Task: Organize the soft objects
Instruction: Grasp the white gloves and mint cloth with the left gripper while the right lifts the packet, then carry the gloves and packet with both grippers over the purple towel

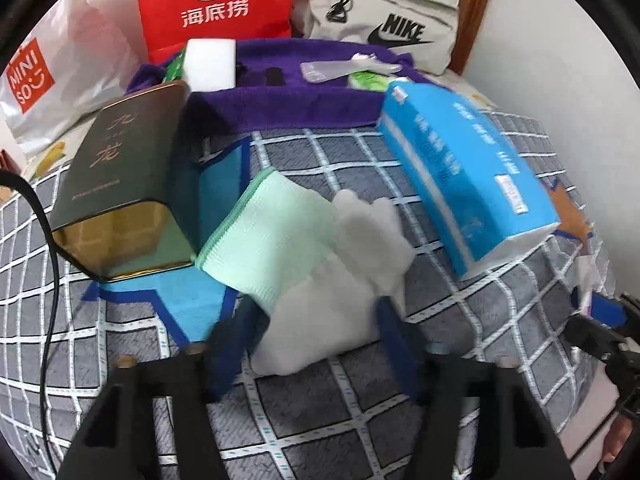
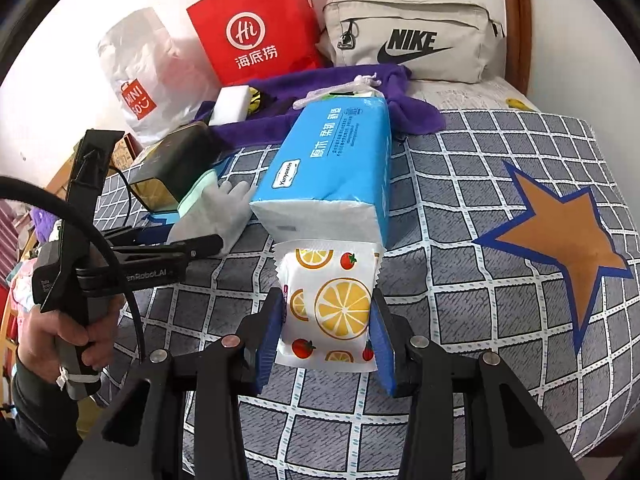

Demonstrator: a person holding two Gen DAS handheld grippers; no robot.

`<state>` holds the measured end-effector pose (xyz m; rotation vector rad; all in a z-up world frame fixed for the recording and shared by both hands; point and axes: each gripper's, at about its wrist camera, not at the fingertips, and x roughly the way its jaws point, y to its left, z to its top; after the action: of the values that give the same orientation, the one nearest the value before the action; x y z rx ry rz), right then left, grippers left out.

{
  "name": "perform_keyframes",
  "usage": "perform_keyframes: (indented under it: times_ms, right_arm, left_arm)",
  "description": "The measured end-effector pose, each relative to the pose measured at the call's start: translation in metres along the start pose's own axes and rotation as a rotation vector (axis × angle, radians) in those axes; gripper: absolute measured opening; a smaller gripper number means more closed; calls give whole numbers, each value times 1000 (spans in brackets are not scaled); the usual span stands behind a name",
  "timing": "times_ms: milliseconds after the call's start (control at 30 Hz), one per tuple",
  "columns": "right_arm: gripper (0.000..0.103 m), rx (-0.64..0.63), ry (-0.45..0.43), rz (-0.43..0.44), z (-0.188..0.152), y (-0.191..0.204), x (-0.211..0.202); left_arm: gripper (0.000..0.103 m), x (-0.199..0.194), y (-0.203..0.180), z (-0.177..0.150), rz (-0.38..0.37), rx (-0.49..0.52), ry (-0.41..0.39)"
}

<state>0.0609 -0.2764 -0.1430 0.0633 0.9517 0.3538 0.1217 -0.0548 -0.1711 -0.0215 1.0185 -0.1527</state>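
Your right gripper (image 2: 326, 336) fingers pinch the fruit-print pack (image 2: 328, 308), your left gripper (image 1: 316, 344) fingers sit spread around the white glove (image 1: 320, 280); squeeze it next.

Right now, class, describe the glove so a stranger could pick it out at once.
Start at the grey checked bedspread. Find the dark tin at the left and the blue tissue pack at the right. Between them lies the glove: the only white knitted thing, with a mint-green cuff.
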Motion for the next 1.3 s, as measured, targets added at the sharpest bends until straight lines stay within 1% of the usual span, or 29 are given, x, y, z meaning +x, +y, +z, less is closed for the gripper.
perform_keyframes:
  times_ms: [67,100,167,200,267,400,567,700,900,1067,1300]
  right_arm:
    - [42,-2,6,-8,0,1,1]
    - [42,-3,5,-10,1,1,0]
    - [42,-1,-6,-6,4,2,-2]
    - [42,2,-8,-3,5,3,-3]
    - [42,8,-17,9,8,3,-7]
    - [42,13,-31,18,13,5,-14]
    - [42,20,-64,31,21,11,-26]
    - [42,-2,-81,34,28,19,-32]
    - [42,-21,-104,56,40,28,-41]
    - [42,-52,-118,57,57,35,-47]
    - [42,-58,-131,58,75,42,-48]
  left_arm:
    - [17,-3,1,1,-32,-1,-6]
    - [14,-4,2,1,-59,-9,1]
    - [12,-6,4,2,-113,-13,17]
    - [12,-7,4,2,-117,-7,17]
    - [11,-12,6,0,-114,-6,15]
    - [11,-26,11,-2,-137,-12,2]
    - [11,-57,15,0,-163,-6,-47]
    - [11,-80,16,2,-172,7,-96]
    - [11,-107,22,13,-189,8,-159]
    - [11,-116,34,29,-199,-19,-189]
    - [11,-123,50,43,-209,-34,-214]
